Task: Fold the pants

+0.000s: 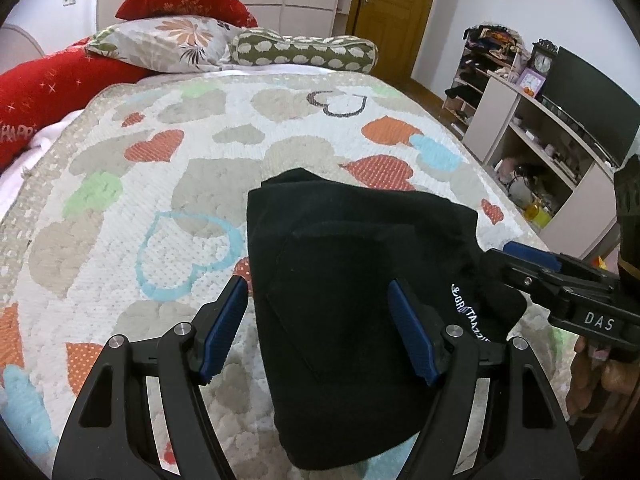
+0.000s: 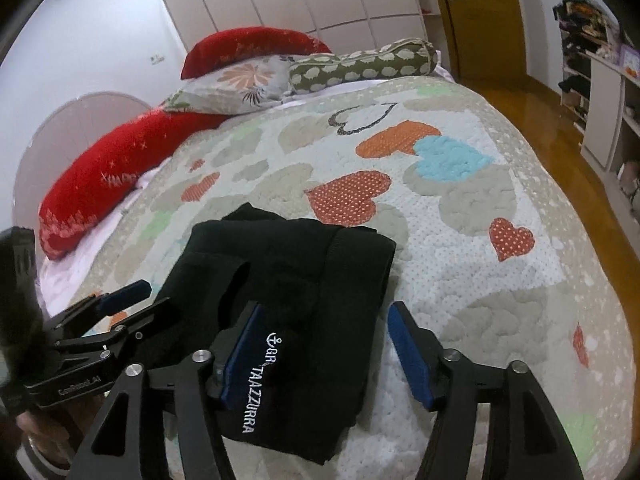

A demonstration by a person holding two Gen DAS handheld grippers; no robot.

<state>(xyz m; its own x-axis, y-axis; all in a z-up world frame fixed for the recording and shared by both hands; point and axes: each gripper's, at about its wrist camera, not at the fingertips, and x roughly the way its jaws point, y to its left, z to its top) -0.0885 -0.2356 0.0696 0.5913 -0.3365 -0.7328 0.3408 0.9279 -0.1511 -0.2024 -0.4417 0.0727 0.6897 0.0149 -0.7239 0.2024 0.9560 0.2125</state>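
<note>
The black pants (image 1: 344,280) lie folded into a compact bundle on the bed (image 1: 160,184), atop a heart-patterned quilt (image 2: 460,240), near the foot edge. The left gripper (image 1: 320,332) hangs over the bundle with its 2 blue-padded fingers (image 1: 224,328) spread wide — the cloth sits between and below them, not pinched. The right gripper (image 2: 324,356) is likewise spread, its fingers (image 2: 408,352) straddling the near end of the pants; whether the pads touch the fabric I cannot tell. The bundle looks thick and layered, with a pocket outline on top and white embroidered lettering (image 2: 254,392) running along 1 folded edge. Pillows (image 1: 160,42) are stacked at the far end of the bed — well apart from the pants.
</note>
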